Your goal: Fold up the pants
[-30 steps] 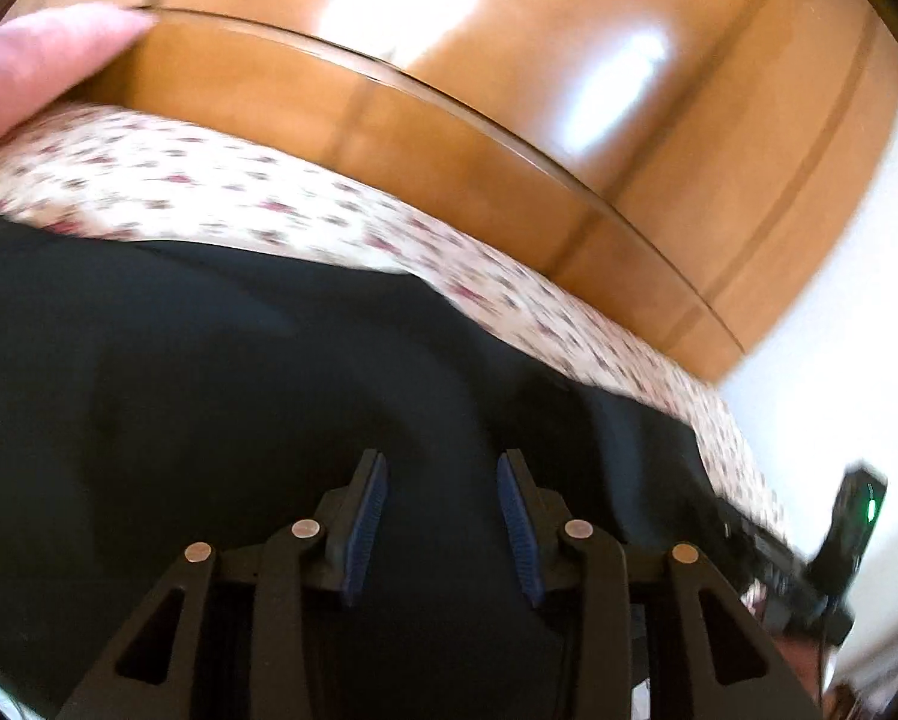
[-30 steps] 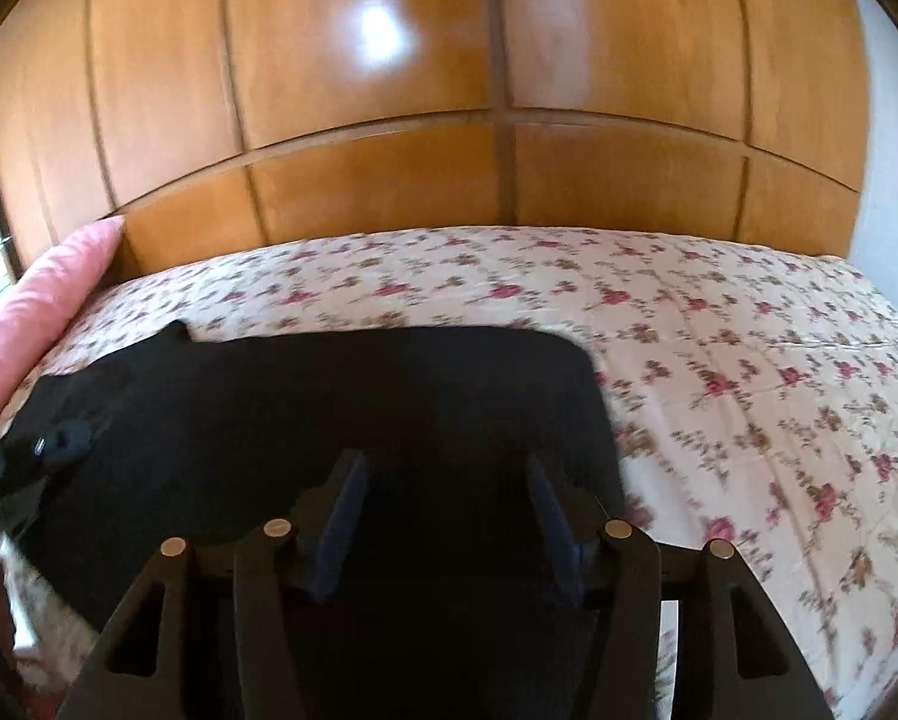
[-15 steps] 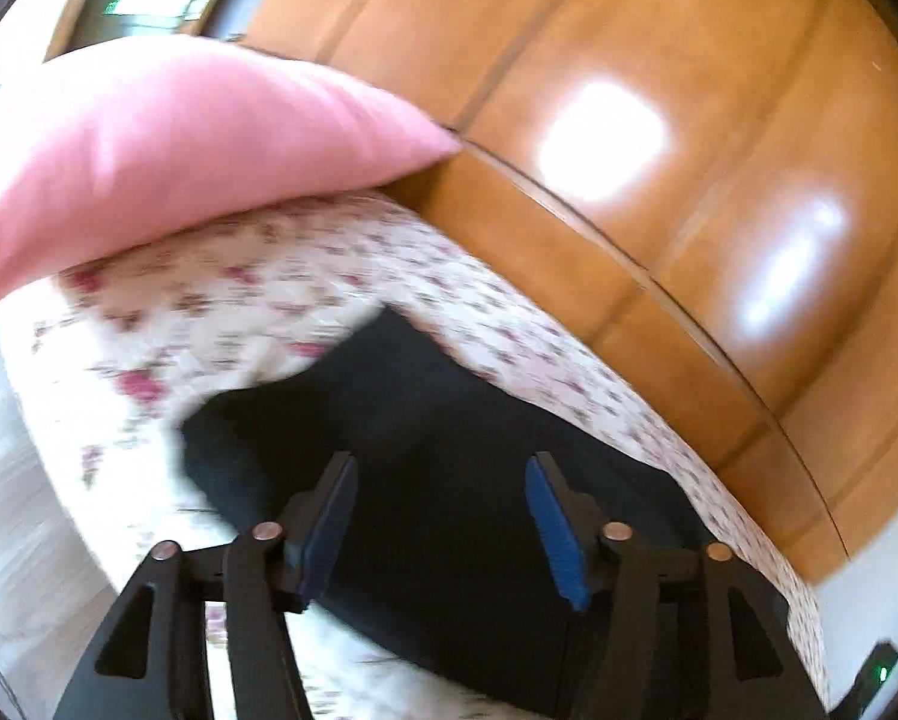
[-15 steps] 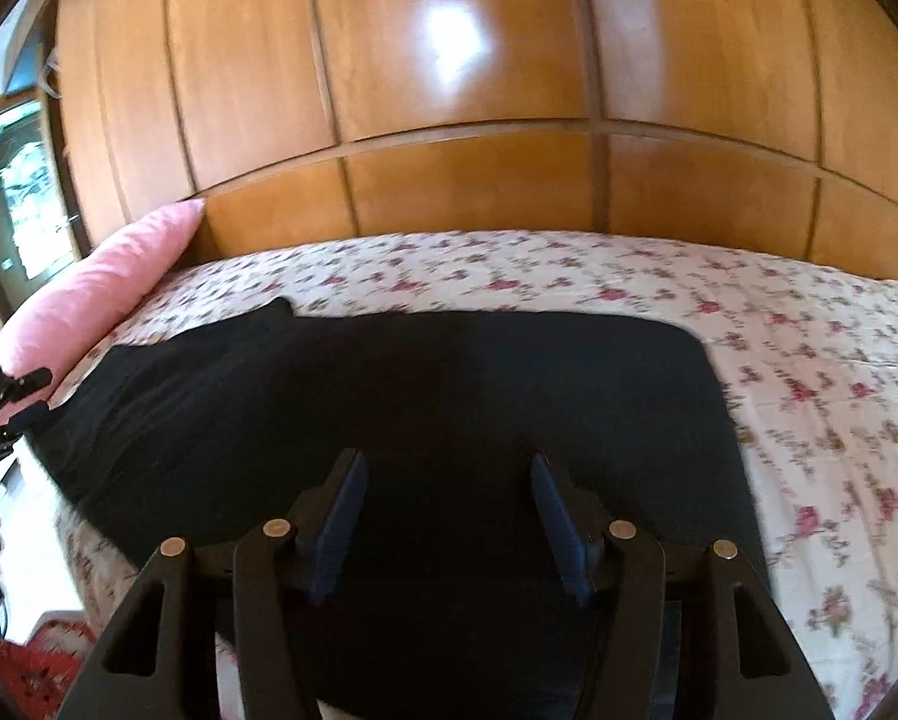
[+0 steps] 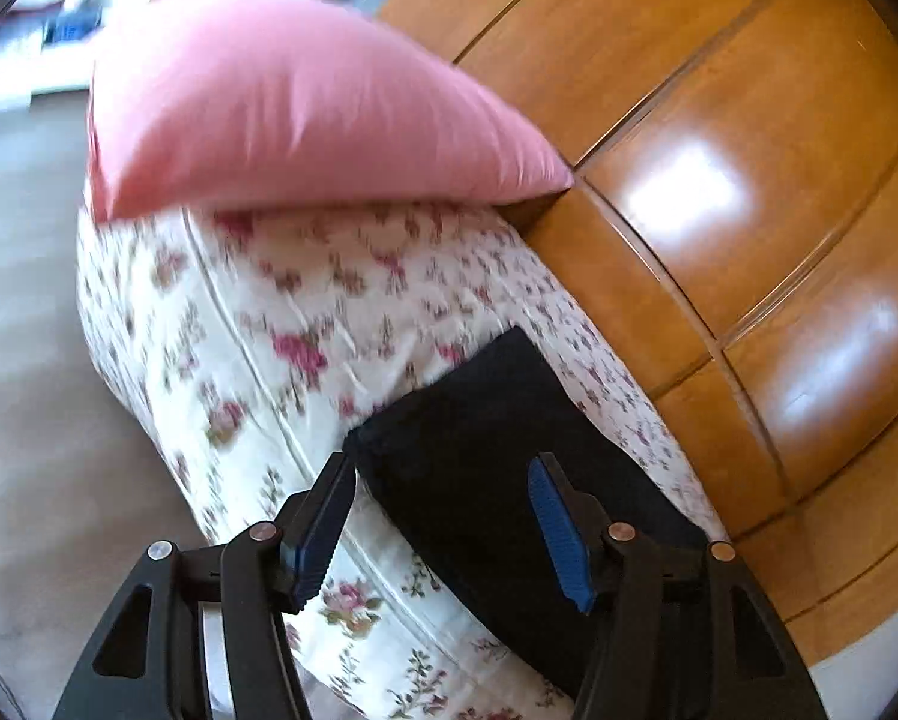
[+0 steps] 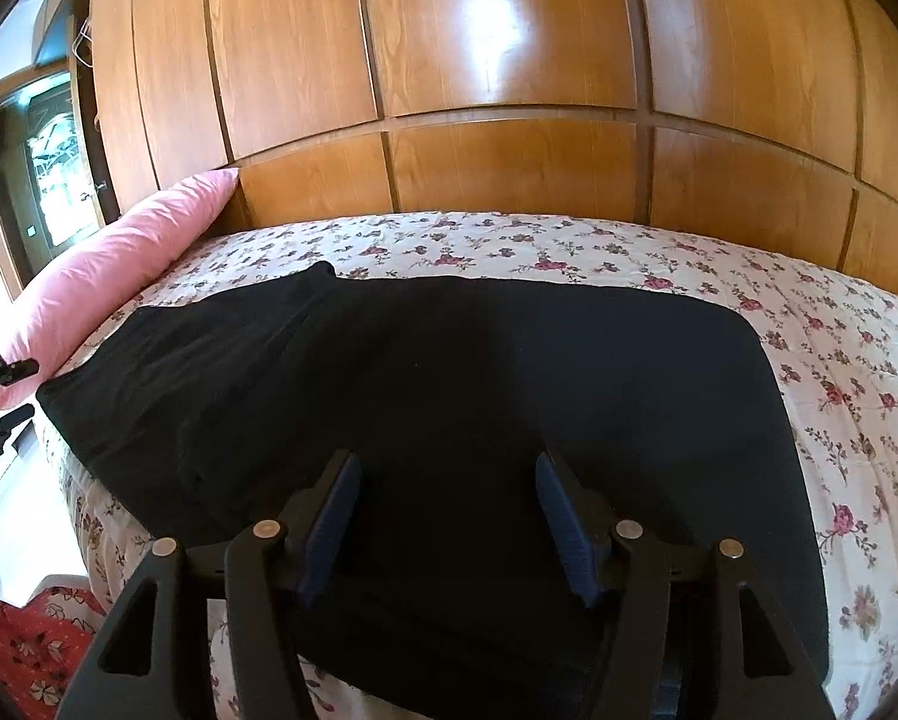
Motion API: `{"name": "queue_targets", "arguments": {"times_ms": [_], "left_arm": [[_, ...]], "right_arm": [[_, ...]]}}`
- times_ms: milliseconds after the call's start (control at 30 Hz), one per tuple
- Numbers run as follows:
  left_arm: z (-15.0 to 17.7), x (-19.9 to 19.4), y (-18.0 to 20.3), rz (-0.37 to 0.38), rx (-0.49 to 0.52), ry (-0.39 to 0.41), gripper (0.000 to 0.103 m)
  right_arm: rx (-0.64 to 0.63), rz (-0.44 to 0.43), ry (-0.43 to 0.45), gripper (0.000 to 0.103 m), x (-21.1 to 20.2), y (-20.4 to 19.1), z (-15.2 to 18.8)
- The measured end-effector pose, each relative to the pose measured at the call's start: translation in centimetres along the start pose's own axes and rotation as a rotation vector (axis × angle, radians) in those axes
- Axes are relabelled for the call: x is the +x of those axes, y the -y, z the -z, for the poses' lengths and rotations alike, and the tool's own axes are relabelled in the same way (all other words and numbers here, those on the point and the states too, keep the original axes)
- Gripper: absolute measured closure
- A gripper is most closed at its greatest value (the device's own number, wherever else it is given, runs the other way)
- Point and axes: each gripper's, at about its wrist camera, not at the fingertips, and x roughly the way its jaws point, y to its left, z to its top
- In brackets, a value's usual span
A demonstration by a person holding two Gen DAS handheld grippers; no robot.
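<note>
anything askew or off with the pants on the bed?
Mostly tidy: the black pants lie flat across the floral bedspread. One oddity: near the pink pillow, a corner sticks out past the straight far edge. Nothing looks spilled or damaged.

Our left gripper (image 5: 440, 519) has swung away from the middle of the black pants (image 5: 509, 450) to their end by the pink pillow (image 5: 305, 102), and its jaws, closer together a second ago, have just been opening and now stand wide over the corner of the cloth without gripping it. Our right gripper (image 6: 446, 519) has slid a little along the pants (image 6: 449, 396), so more of them shows to its left, and its jaws have opened slightly wider, nothing pinched between them.
</note>
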Motion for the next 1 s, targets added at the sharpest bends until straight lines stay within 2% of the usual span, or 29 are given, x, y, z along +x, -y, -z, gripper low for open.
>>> {"name": "queue_targets", "arguments": {"times_ms": [67,133,233,300,433,467,533,633,867,1000], "left_arm": [[0.2,1.2,-0.5,0.034,-0.047,-0.071,0.042],[0.7,2.3,-0.4,0.055,-0.048,-0.128,0.042],[1.0,2.3,-0.4,0.059,-0.055,-0.119,0.042],[1.0,2.5,-0.6,0.088,-0.075,-0.132,0.042],[0.6,3.0,-2.4,0.191,-0.208,-0.133,0.044],[0.4,3.3,-2.5,0.206,-0.221,-0.131,0.046],[0.1,3.6,-2.3,0.212,-0.213,-0.133,0.069],[-0.2,4.8,-2.0,0.193,-0.195,-0.123,0.081],[-0.1,5.2,-1.3,0.142,-0.127,-0.117,0.087],[-0.8,4.6,-0.3,0.179,-0.131,-0.102,0.089]], "right_arm": [[-0.001,0.0,0.0,0.041,0.0,0.0,0.0],[-0.001,0.0,0.0,0.041,0.0,0.0,0.0],[-0.001,0.0,0.0,0.041,0.0,0.0,0.0],[0.0,-0.001,0.001,0.041,0.0,0.0,0.0],[0.0,0.0,0.002,0.04,0.0,0.0,0.0],[0.0,-0.001,0.002,0.04,0.0,0.0,0.0],[0.001,-0.002,0.003,0.04,0.0,0.0,0.0],[0.0,-0.002,0.002,0.04,0.0,0.0,0.0],[0.025,-0.016,-0.007,0.041,-0.2,0.4,-0.5],[-0.003,0.008,-0.036,0.042,-0.5,0.4,-0.6]]}}
